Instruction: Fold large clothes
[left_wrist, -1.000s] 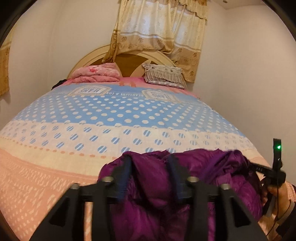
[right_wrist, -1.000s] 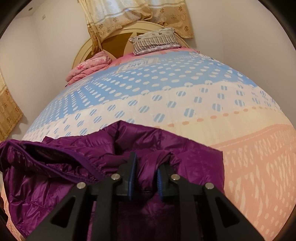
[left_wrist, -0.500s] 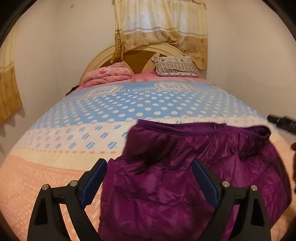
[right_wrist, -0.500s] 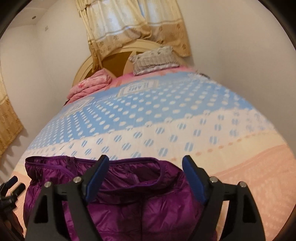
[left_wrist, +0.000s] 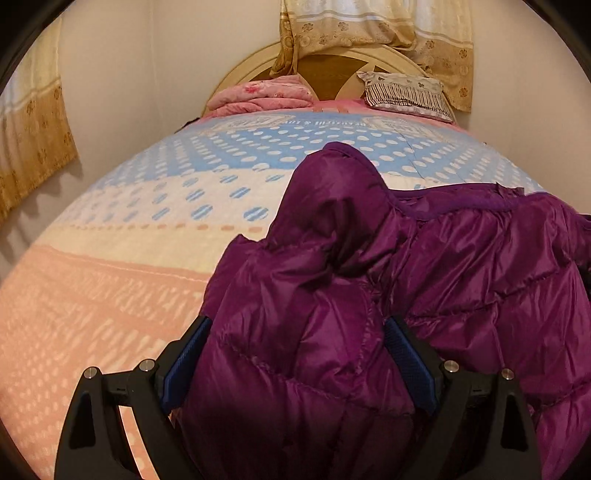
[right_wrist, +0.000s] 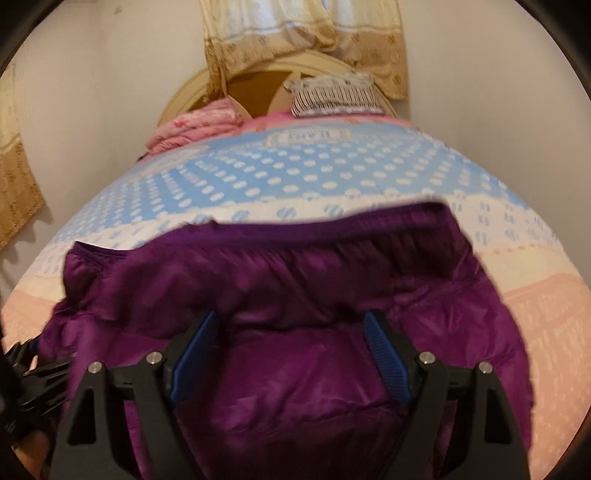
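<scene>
1. Purple puffer jacket (left_wrist: 424, 295): heaped at the foot end of the bed (left_wrist: 122, 266), one part humped up.
2. Left tool (left_wrist: 295, 354): fingers spread wide, jacket bulk between them, not pinched.
3. Right tool (right_wrist: 291, 343): likewise spread around padding.
4. Risk: slick, puffy fabric may slip or spring back if a thick wad is grabbed; layers may bunch.
5. Hidden: sleeves, zipper, jacket's near edge; right view blurred.
</scene>
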